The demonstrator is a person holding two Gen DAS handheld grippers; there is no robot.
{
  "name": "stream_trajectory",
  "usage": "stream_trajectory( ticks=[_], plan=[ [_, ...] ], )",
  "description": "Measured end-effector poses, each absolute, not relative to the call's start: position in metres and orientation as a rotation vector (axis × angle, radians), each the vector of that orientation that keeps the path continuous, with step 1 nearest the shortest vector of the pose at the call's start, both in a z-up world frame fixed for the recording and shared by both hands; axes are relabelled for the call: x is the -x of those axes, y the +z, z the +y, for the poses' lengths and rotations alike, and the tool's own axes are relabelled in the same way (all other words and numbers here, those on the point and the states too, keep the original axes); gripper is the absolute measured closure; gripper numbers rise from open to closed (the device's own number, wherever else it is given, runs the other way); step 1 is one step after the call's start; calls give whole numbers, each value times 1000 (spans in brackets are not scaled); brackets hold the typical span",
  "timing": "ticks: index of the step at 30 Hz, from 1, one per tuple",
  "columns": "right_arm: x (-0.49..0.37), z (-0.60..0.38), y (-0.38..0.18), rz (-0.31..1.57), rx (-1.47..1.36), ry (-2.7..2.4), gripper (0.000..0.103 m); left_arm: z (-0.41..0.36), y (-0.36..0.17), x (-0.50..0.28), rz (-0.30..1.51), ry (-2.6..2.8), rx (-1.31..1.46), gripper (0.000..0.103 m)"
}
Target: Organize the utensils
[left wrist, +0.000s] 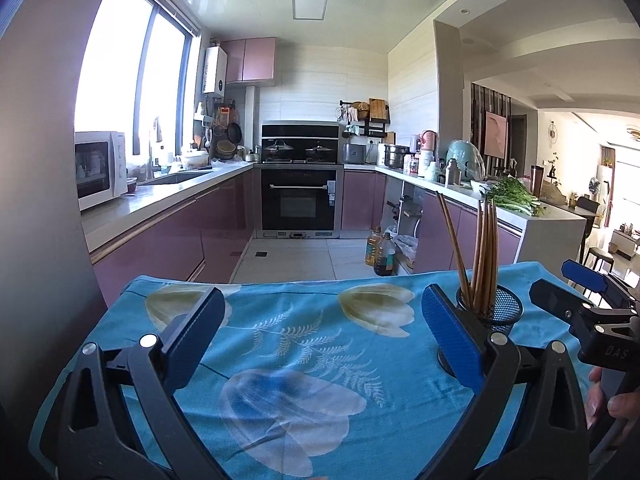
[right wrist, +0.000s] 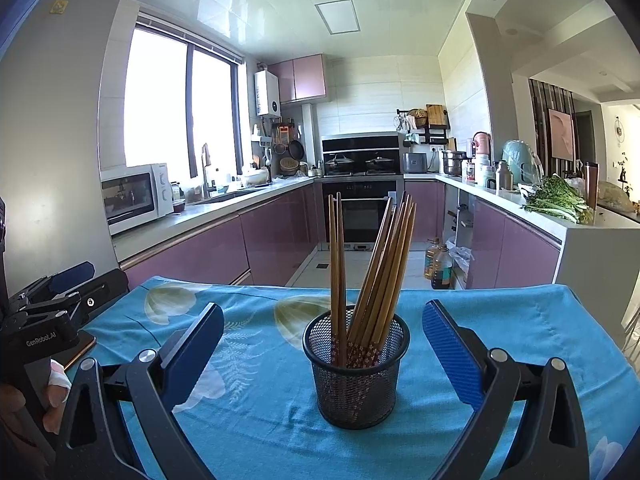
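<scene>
A black mesh cup [right wrist: 356,376] stands on the blue flowered tablecloth [right wrist: 260,412] and holds several brown wooden chopsticks [right wrist: 380,272], standing upright and leaning. My right gripper [right wrist: 322,340] is open and empty, its blue pads on either side of the cup, a little in front of it. My left gripper [left wrist: 320,328] is open and empty over the cloth. The cup [left wrist: 496,312] shows in the left wrist view just behind the right pad, with the chopsticks [left wrist: 482,256] in it. The right gripper [left wrist: 576,292] shows at the right edge there.
The table's far edge [right wrist: 320,286] drops to the kitchen floor. Oil bottles [right wrist: 438,266] stand on the floor at the right. Pink cabinets and a counter run on both sides, with an oven [right wrist: 362,216] at the back. A phone [right wrist: 78,350] lies at the cloth's left edge.
</scene>
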State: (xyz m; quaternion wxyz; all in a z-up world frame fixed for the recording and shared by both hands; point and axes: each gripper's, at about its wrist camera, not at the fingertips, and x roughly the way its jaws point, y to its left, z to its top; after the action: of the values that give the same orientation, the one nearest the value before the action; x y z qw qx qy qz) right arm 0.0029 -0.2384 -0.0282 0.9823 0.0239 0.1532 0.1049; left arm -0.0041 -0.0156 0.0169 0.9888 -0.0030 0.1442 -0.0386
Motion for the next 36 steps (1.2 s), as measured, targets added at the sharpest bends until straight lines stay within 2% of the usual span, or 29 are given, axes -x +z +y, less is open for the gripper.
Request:
stream_trajectory(
  ticks=[36],
  plan=[
    [0, -239, -27, 283, -46, 194, 7, -19, 15, 5, 259, -25, -3, 6]
  ],
)
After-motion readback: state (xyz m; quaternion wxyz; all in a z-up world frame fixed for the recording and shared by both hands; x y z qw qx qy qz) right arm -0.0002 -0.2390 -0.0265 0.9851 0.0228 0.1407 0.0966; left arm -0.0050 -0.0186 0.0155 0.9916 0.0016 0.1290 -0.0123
